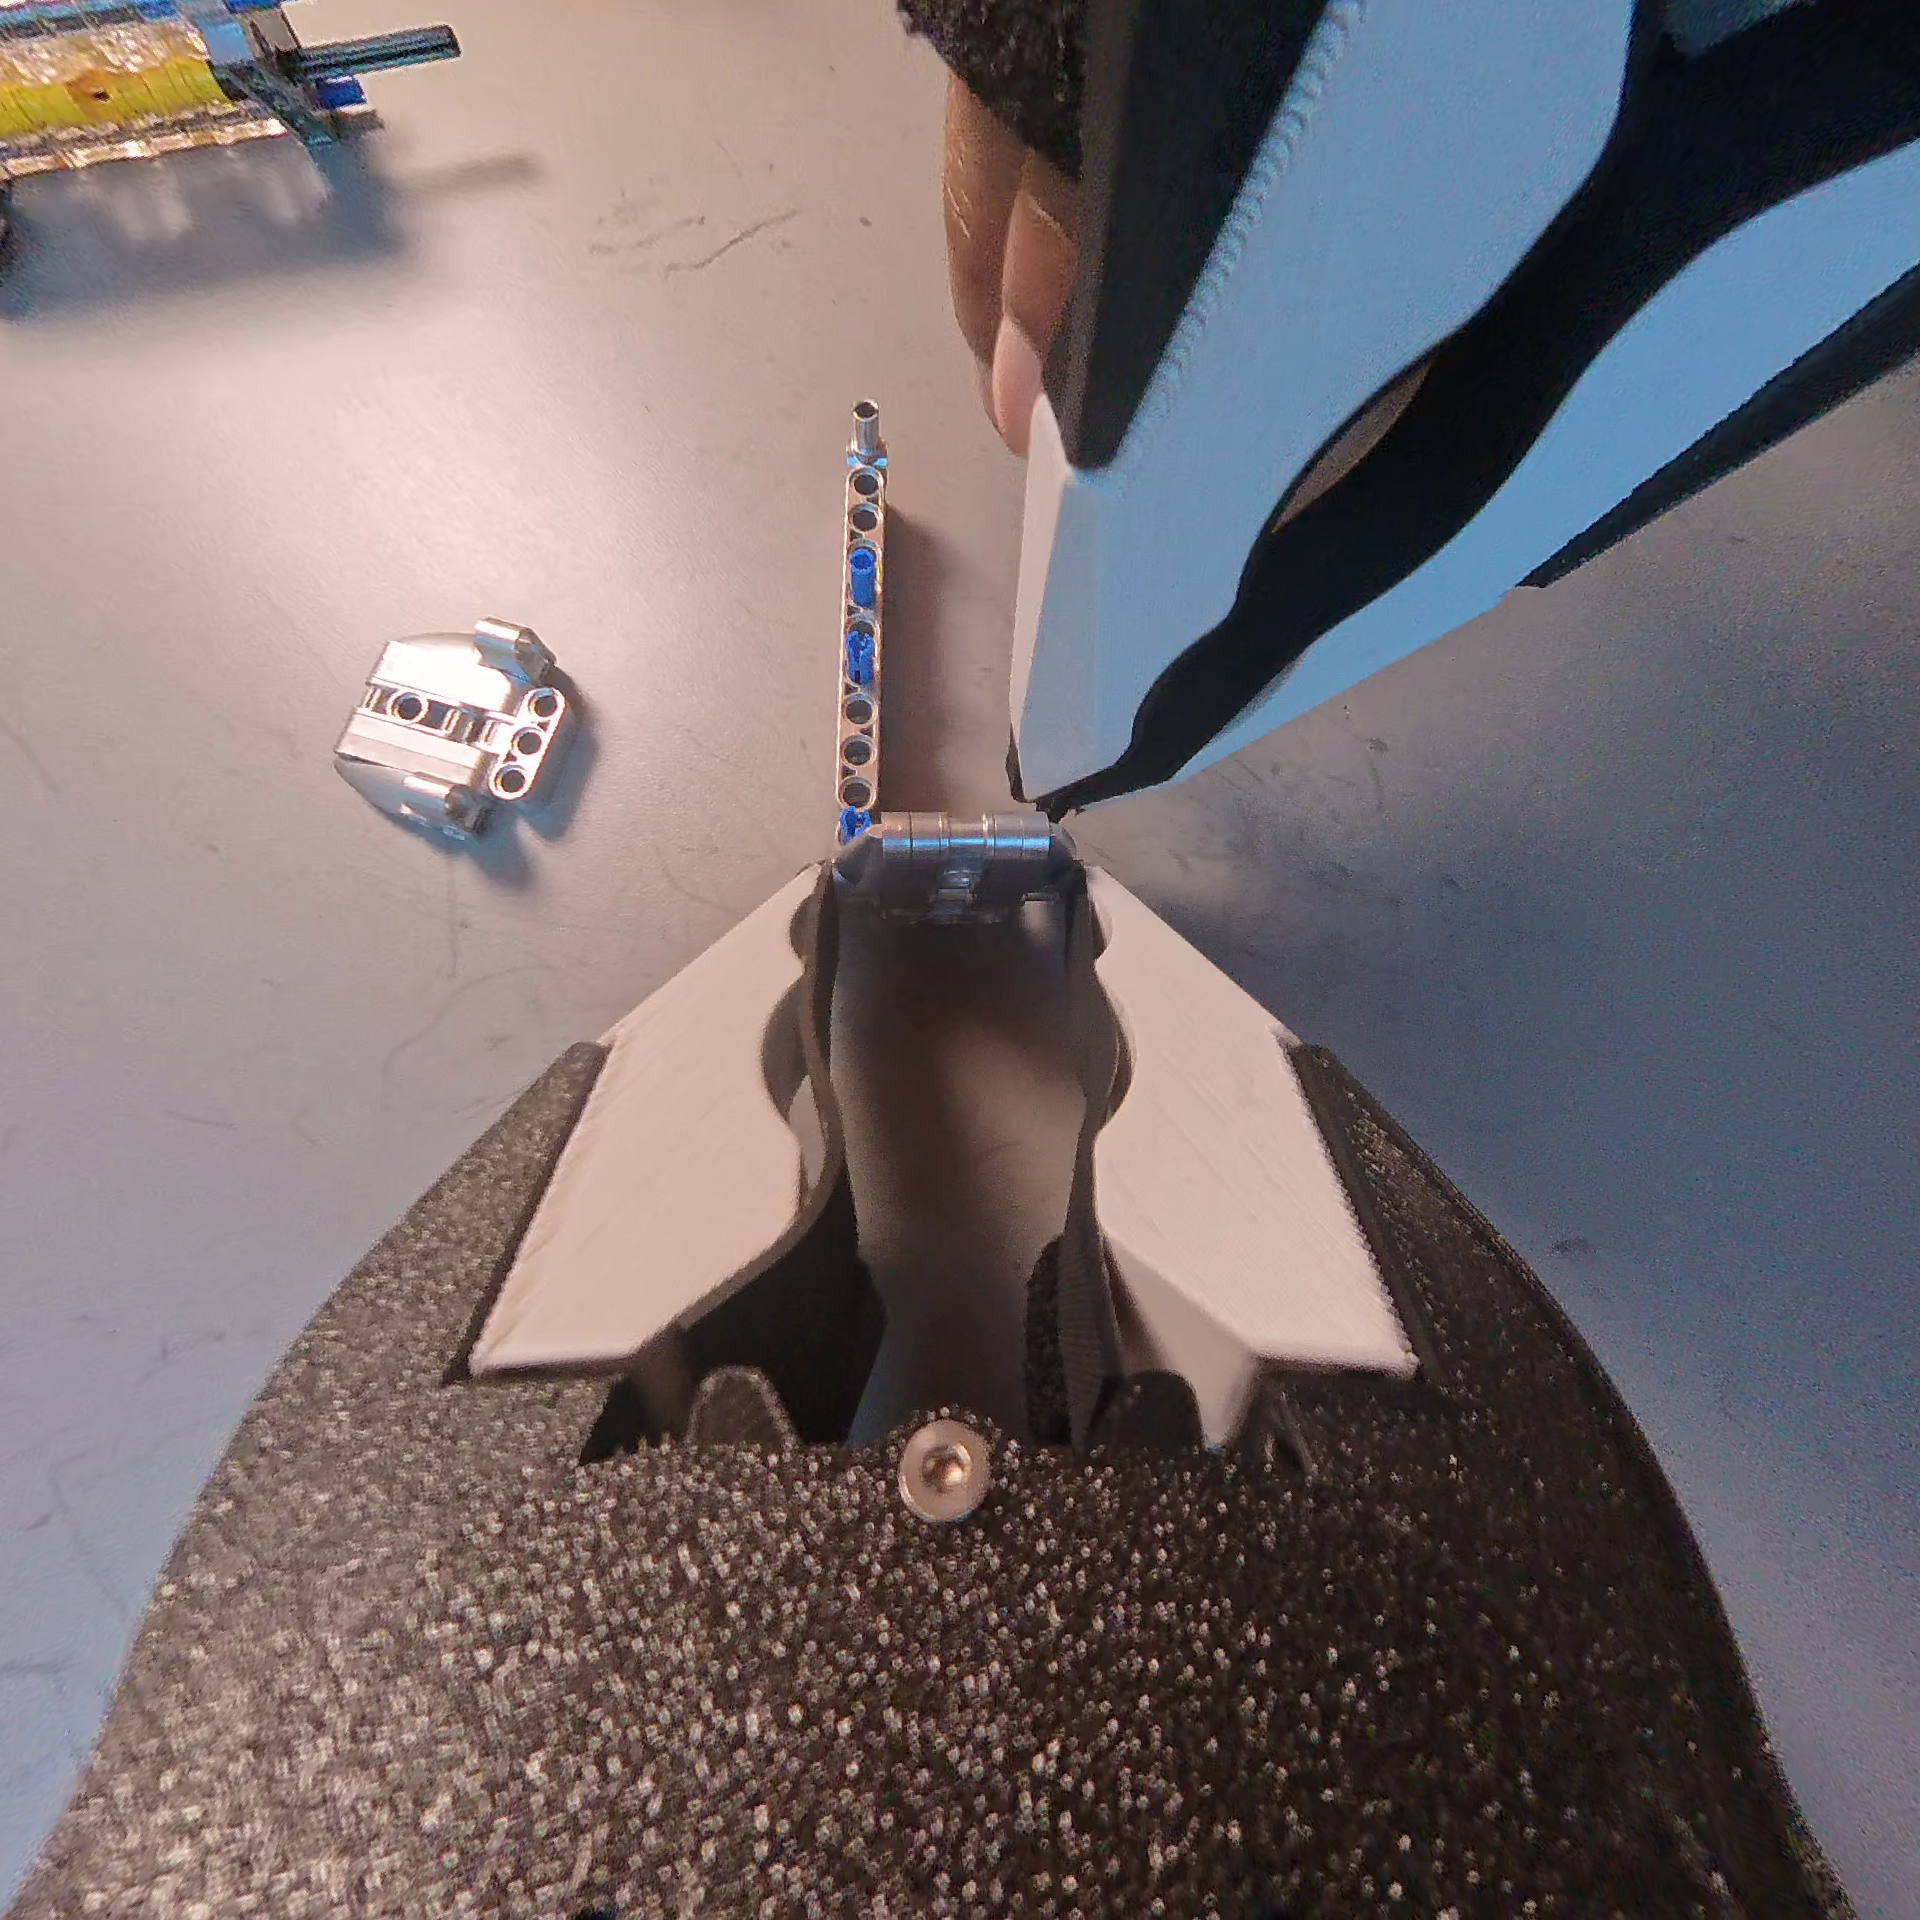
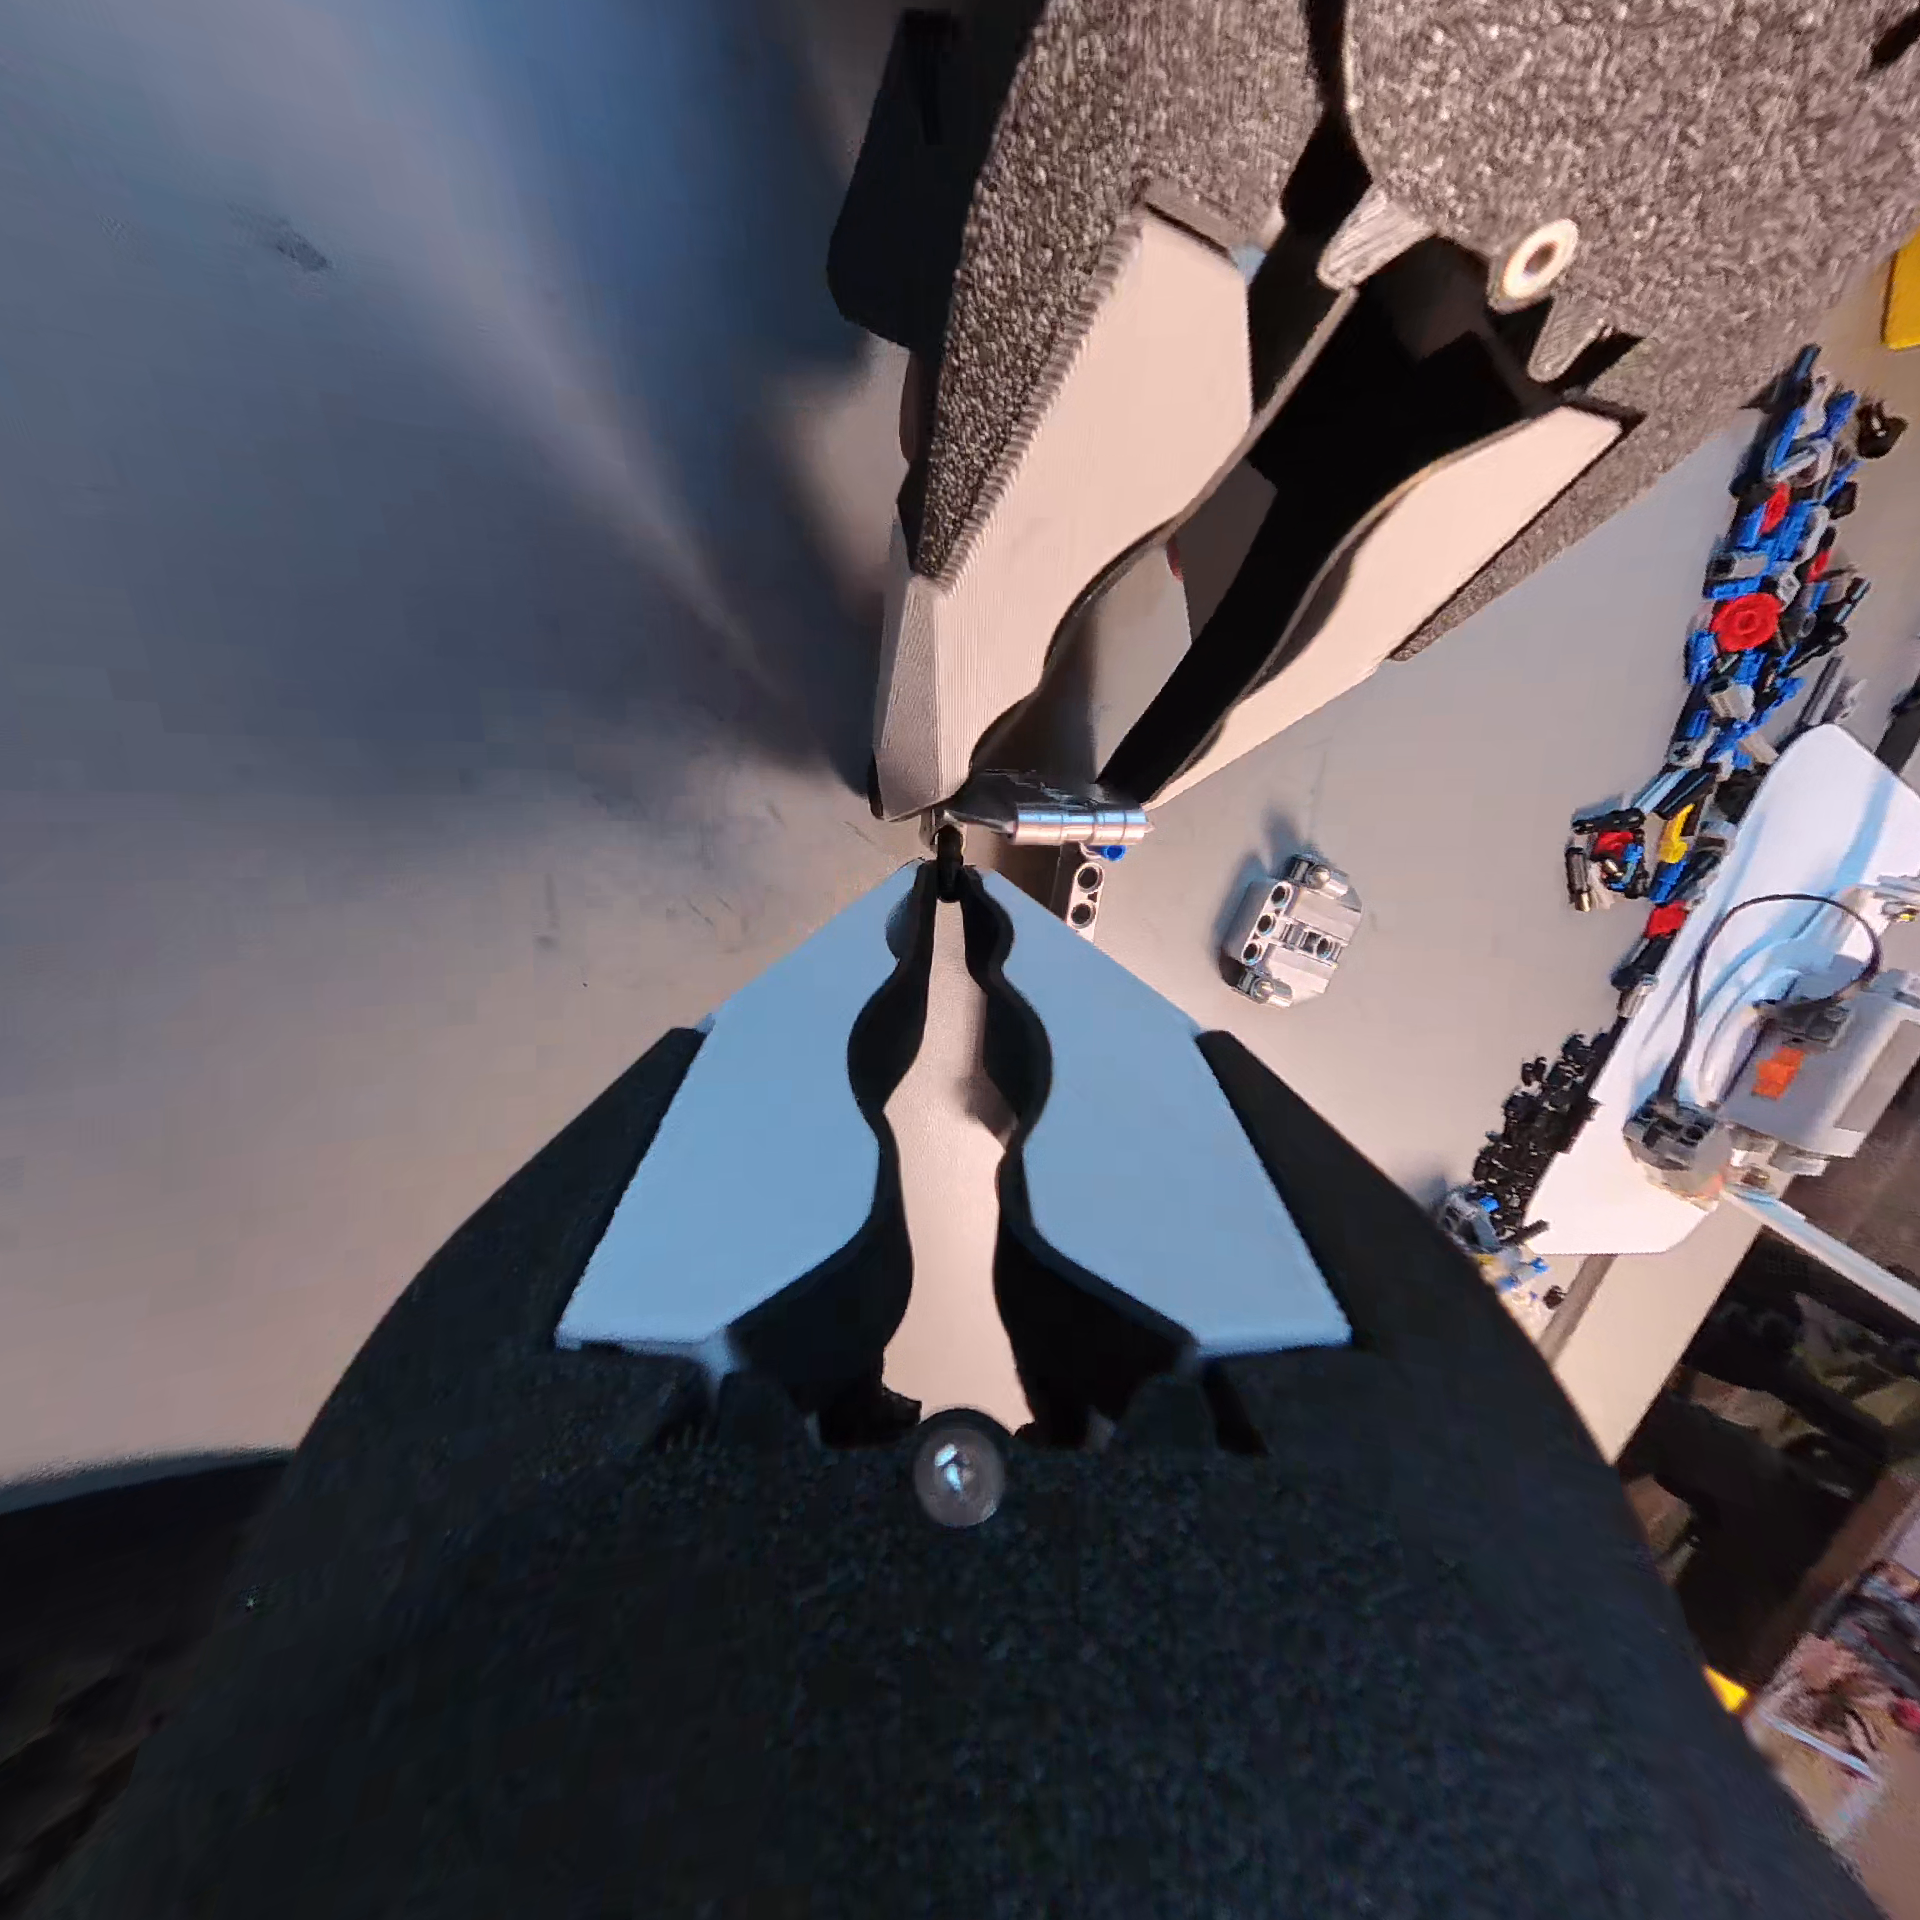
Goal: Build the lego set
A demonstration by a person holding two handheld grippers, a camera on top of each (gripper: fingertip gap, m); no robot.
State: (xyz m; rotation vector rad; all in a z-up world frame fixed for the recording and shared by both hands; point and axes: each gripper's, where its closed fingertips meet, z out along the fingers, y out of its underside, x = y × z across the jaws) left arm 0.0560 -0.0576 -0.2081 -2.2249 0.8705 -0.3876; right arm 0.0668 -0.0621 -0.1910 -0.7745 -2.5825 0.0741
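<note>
While the left gripper (image 1: 961, 883) clamped the light grey ribbed plastic building-toy panel (image 1: 961, 868) between its fingertips, the right gripper (image 2: 940, 868) pinched a small black pin (image 2: 948, 854) at the panel's edge. My read: keep the pin square to its hole and steady the panel. Panel sat just above the grey tabletop (image 1: 312, 1039), over the long grey holed beam with blue pins (image 1: 862, 634); a matching grey panel piece (image 1: 457, 727) lay nearby.

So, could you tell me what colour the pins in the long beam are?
Blue pins, in a light grey beam; left wrist view.
</note>
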